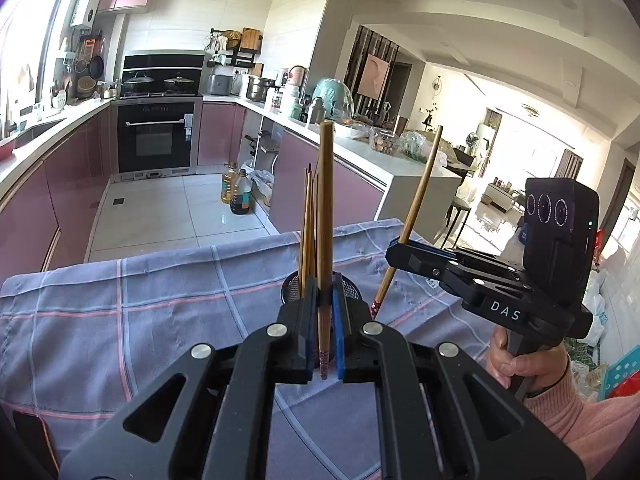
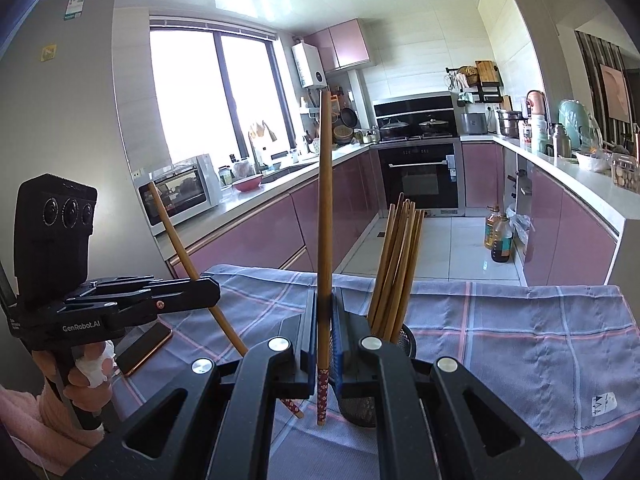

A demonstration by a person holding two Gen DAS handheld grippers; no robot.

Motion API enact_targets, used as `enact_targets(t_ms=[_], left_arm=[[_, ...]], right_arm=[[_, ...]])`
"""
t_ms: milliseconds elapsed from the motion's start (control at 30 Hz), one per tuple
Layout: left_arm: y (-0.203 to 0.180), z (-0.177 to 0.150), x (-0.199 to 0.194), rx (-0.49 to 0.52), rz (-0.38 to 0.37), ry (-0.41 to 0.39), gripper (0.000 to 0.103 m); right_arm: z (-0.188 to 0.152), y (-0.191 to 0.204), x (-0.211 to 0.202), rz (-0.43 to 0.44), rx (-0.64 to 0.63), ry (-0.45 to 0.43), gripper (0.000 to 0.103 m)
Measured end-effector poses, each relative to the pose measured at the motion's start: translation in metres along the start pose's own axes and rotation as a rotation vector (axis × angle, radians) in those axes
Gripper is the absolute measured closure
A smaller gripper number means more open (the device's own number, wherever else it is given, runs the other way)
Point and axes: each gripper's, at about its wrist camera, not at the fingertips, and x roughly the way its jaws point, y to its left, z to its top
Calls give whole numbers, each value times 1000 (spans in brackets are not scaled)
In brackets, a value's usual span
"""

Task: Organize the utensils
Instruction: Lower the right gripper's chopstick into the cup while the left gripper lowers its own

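Bamboo chopsticks, one in each gripper, stand nearly upright. The left gripper (image 1: 324, 344) is clamped on a chopstick (image 1: 325, 216); the holder (image 1: 352, 288) lies at 12 o'clock, just beyond. The right gripper (image 2: 323, 344) is clamped on another chopstick (image 2: 325, 208), with the holder at 1 o'clock.

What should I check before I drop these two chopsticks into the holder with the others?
1. Left gripper clamped on its chopstick: ok.
2. Right gripper clamped on its chopstick: ok.
3. Patterned ends point down: ok.
4. Mesh holder upright on the checked cloth: ok.
5. Room left beside the chopstick bundle: cannot tell.
6. Either stick directly over the holder's opening: cannot tell.
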Motion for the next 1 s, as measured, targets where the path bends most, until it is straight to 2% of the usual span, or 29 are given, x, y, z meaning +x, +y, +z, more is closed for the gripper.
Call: enact_targets(t_ms=[1000], left_arm=[[-20,38,-21,34,-14,-99,95]], right_arm=[[18,0,-5,-6,-36,-54,97]])
